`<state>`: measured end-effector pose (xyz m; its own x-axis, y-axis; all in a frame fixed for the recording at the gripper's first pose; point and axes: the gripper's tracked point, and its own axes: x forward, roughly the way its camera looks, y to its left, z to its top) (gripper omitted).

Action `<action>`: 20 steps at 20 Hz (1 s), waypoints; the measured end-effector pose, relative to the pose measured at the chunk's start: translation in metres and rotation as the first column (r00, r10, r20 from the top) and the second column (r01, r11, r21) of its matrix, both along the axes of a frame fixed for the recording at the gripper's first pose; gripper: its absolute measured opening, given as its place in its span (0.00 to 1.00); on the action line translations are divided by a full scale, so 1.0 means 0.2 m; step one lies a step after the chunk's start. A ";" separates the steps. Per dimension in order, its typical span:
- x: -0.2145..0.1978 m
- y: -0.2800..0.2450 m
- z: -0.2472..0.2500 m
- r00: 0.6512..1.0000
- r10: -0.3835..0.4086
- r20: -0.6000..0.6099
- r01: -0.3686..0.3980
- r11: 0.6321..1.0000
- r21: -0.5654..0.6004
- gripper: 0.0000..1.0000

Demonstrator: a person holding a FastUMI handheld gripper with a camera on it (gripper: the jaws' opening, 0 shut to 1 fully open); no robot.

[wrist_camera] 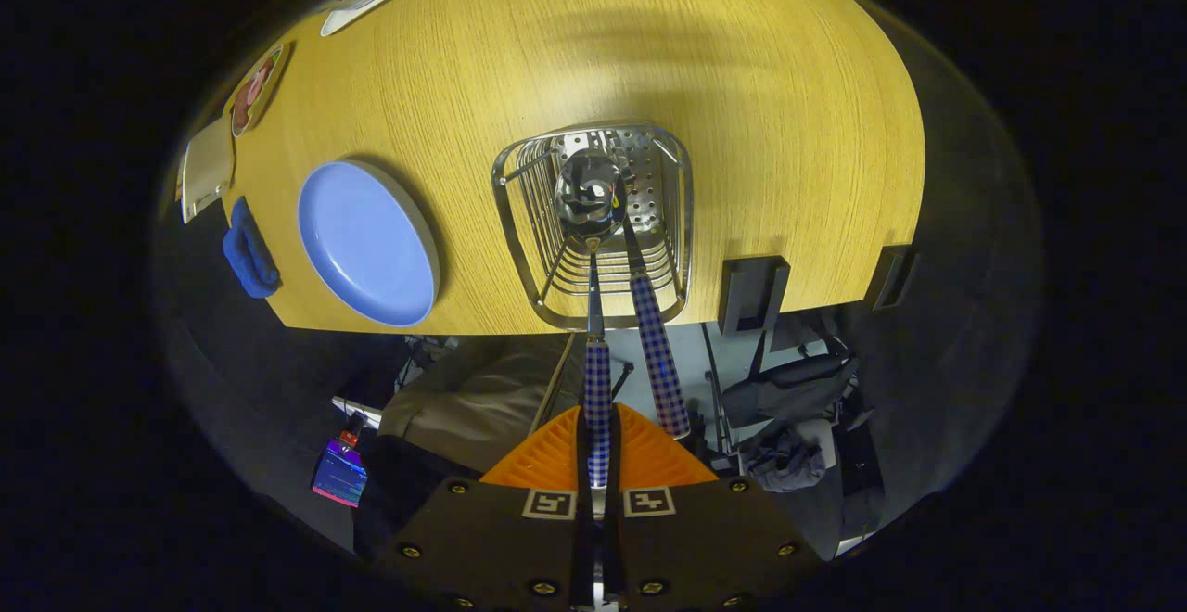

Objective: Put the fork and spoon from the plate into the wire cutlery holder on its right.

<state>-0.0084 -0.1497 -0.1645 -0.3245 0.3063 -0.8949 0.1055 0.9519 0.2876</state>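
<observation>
No brand or writing is showing legibly; the cards at the table's [742, 83] far corner are too small to read. The gripper [598, 450] is pressing both fingers together on the checked handle of the spoon [596, 380], whose bowl is hanging inside the wire cutlery holder [682, 223] just ahead. A second checked handle, probably the fork [657, 352], is leaning in the holder beside it. The blue plate [366, 241] is sitting bare to the holder's left.
</observation>
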 end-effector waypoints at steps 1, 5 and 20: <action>0.01 0.01 0.00 1.000 0.009 -0.003 -0.009 1.000 -0.004 0.04; 0.02 0.02 -0.04 0.999 0.037 -0.030 -0.037 0.999 -0.025 0.04; 0.16 -0.10 0.20 0.893 0.050 0.448 -0.001 0.994 -0.109 0.23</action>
